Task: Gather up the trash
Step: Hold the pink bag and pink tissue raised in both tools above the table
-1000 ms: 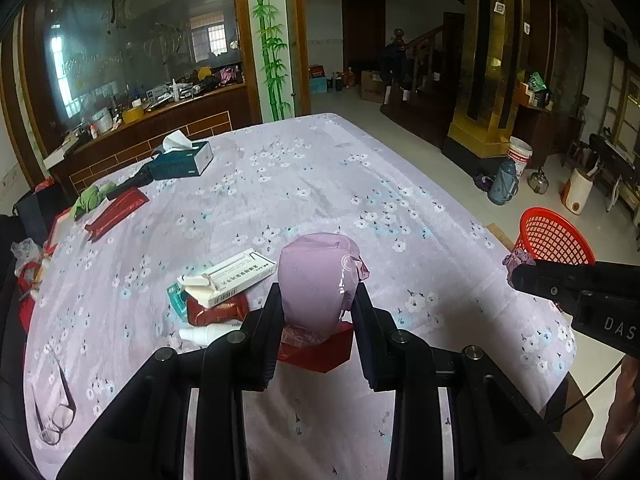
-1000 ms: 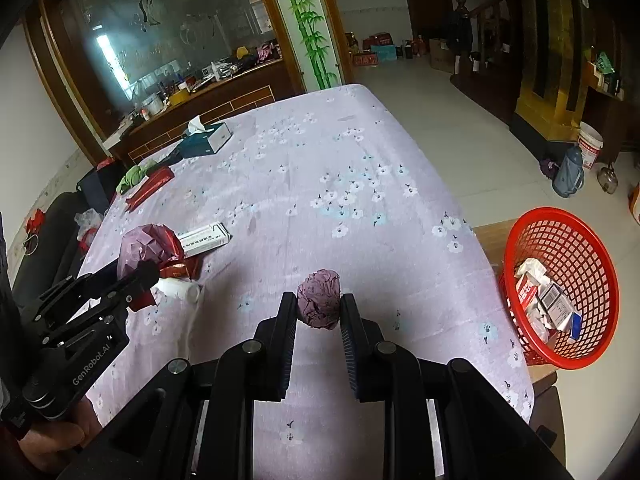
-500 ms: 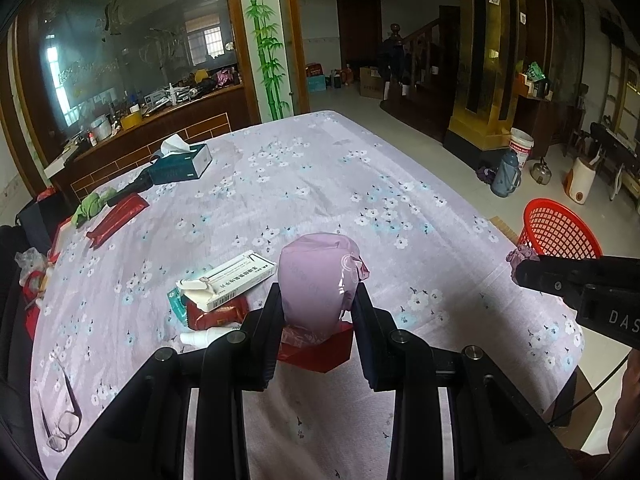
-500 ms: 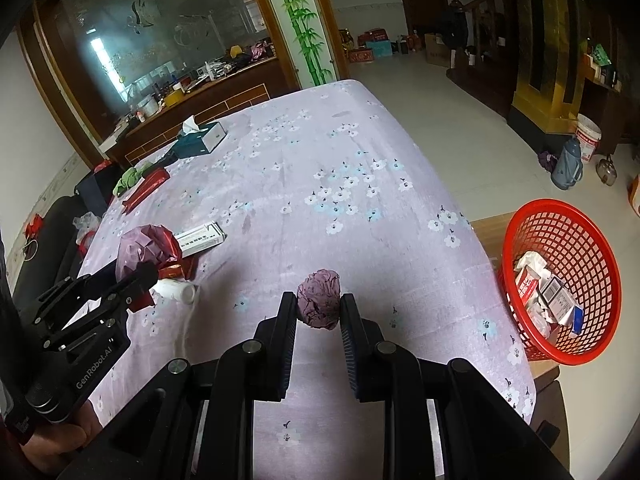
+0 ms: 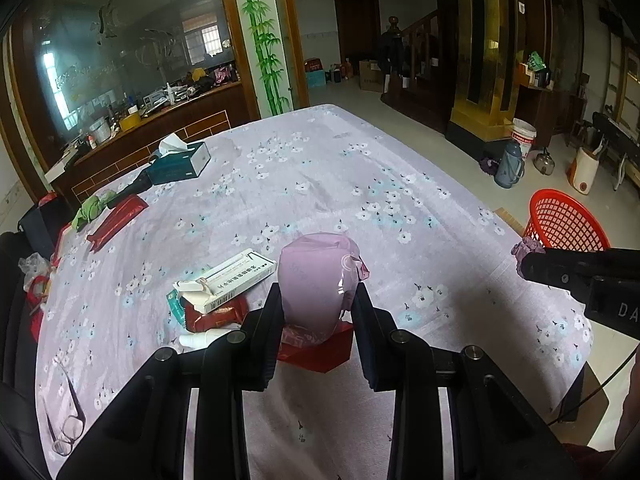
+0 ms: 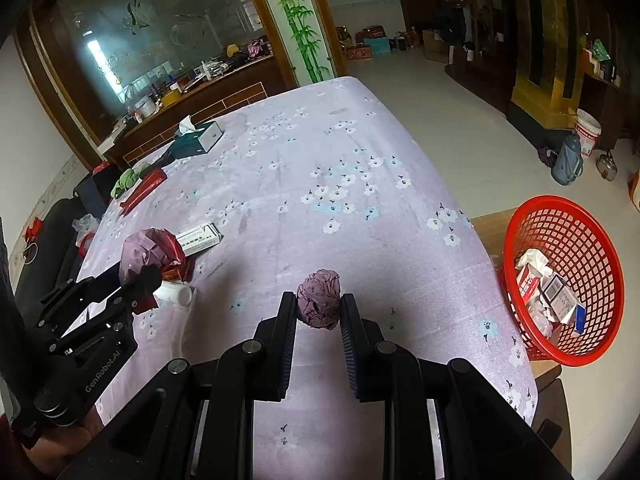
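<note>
left gripper [image 5: 316, 300] jaws clamp pink wrapper [image 5: 318, 280] | right gripper [image 6: 318, 312] jaws clamp purple wad [image 6: 319, 299] | basket [image 6: 592, 240] contents partly hidden

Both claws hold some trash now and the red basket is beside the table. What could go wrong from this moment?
1. The right claw grips the crumpled purple wad only near its fingertips; it might slip out before reaching the red basket.
2. The basket stands past the table edge and tilts; a short release may drop trash on the floor.
3. The left claw holds a soft pink bag over the red packet; it may drag that along.
</note>
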A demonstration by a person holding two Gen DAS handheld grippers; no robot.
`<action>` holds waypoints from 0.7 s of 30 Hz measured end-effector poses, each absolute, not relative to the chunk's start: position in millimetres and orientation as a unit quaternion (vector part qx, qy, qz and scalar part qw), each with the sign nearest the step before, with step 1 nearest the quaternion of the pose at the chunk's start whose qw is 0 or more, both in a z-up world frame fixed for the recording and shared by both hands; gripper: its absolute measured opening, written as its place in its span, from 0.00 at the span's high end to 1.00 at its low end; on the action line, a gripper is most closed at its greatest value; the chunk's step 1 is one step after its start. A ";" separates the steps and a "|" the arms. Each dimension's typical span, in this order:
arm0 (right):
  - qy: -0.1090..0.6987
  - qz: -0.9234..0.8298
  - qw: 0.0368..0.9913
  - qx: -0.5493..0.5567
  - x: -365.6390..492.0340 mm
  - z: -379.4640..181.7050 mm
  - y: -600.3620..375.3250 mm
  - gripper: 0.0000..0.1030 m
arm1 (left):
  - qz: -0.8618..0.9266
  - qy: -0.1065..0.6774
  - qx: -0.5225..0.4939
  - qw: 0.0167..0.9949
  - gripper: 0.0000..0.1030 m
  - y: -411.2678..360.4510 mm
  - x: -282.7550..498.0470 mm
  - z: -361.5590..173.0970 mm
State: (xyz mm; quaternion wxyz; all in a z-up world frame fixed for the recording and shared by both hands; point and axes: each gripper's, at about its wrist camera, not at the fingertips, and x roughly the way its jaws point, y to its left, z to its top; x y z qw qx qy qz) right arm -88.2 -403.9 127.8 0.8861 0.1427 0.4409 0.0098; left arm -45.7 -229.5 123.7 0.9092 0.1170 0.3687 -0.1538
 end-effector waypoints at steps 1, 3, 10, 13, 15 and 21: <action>0.441 0.010 0.886 0.143 -88.1 127.3 -404.3 0.77 | -0.154 0.370 0.118 0.909 0.70 -229.7 -45.1 123.0; 0.442 0.009 0.885 0.145 -88.0 127.3 -404.7 0.77 | -0.154 0.371 0.120 0.908 0.70 -229.8 -44.3 121.6; 0.444 0.005 0.883 0.151 -88.6 124.9 -410.1 0.77 | -0.159 0.377 0.125 0.904 0.70 -235.1 -41.8 117.3; 0.446 0.001 0.882 0.154 -89.9 123.3 -414.4 0.77 | -0.164 0.380 0.127 0.901 0.70 -240.2 -41.7 114.9; 0.448 -0.003 0.880 0.157 -92.2 122.3 -418.5 0.77 | -0.168 0.383 0.128 0.899 0.70 -243.2 -40.2 112.9; 0.451 -0.019 0.876 0.168 -100.3 119.0 -436.2 0.77 | -0.183 0.387 0.134 0.894 0.70 -261.2 -43.3 108.2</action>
